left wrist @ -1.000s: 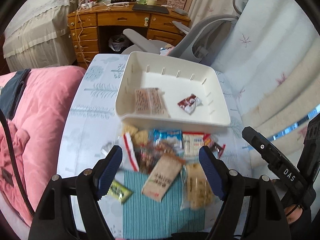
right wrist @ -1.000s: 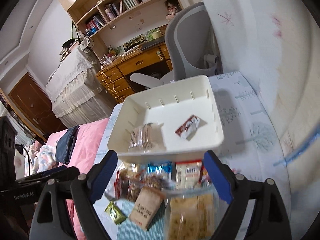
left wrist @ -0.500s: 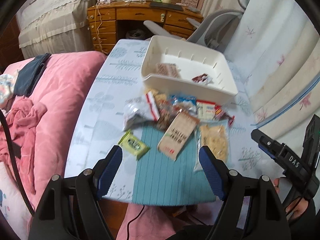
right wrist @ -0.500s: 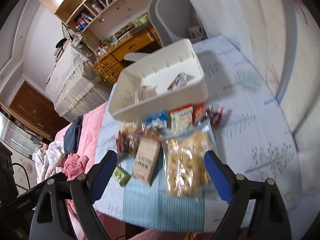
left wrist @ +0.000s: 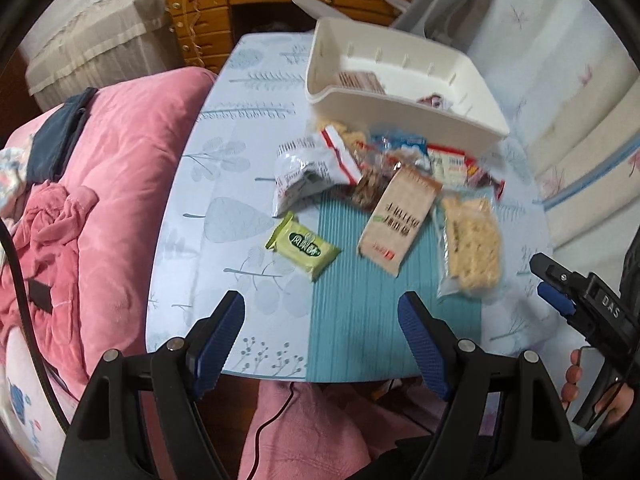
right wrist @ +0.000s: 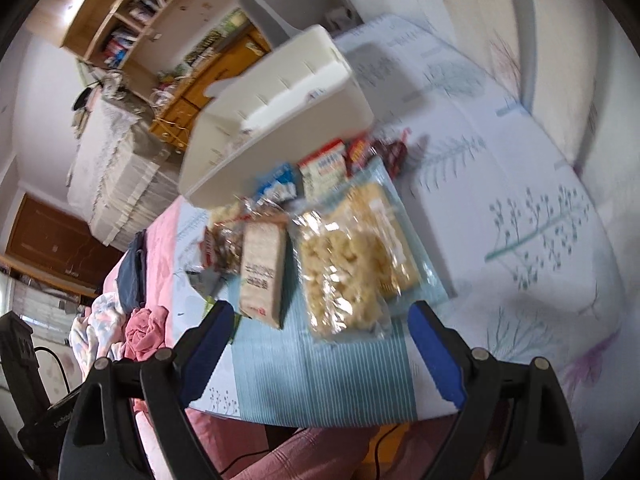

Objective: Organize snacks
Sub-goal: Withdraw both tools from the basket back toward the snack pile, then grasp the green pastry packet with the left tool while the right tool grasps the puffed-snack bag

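Snacks [left wrist: 384, 188] lie heaped on the desk [left wrist: 224, 216] against the near wall of a white bin [left wrist: 404, 114]. Bin: long axis runs left-right; two packets inside. Clear bag of pale puffed pieces [left wrist: 472, 244]: long axis points toward the bin. Tan packet [left wrist: 398, 220]: same heading, slightly tilted; print illegible. Green packet [left wrist: 304, 246]: apart, lying diagonally; characters unreadable. Left tongs [left wrist: 322, 340] and right tongs [right wrist: 320, 346] both stand spread apart, empty. "DAS" is printed on the right tool.

Soft, even daylight, heavy fisheye bending with dark corners, motion blur strongest in the right-wrist view.
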A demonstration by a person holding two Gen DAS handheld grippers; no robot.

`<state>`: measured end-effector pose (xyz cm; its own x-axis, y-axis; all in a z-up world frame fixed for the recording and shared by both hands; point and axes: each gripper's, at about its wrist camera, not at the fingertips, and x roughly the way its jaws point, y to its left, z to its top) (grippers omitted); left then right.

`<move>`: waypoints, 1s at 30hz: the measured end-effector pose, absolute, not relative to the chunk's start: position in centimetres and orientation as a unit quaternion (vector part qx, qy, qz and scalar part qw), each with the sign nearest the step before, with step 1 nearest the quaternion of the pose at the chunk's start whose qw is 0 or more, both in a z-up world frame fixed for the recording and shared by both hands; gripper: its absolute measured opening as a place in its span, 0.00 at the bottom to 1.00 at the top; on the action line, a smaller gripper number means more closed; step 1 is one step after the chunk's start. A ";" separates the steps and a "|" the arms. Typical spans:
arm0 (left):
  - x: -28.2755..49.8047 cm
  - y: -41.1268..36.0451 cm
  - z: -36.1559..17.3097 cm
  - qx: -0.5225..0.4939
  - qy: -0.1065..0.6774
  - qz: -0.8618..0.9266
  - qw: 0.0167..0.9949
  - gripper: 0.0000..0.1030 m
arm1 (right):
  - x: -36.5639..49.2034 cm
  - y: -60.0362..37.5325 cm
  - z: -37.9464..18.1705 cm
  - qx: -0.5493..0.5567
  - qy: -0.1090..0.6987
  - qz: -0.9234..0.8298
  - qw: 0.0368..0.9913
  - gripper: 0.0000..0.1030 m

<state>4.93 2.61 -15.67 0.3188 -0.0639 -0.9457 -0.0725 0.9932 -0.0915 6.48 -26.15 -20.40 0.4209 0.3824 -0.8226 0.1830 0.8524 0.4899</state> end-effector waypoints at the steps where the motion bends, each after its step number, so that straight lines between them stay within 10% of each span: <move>1: 5.2 2.9 -15.9 -0.052 0.589 -0.003 0.806 0.76 | 6.5 -26.0 -20.9 0.265 0.545 0.050 0.794 0.87; 30: 15.4 2.1 -27.5 0.119 0.704 -0.195 0.672 0.76 | 5.9 -18.6 -23.9 0.205 0.529 -0.170 0.806 0.87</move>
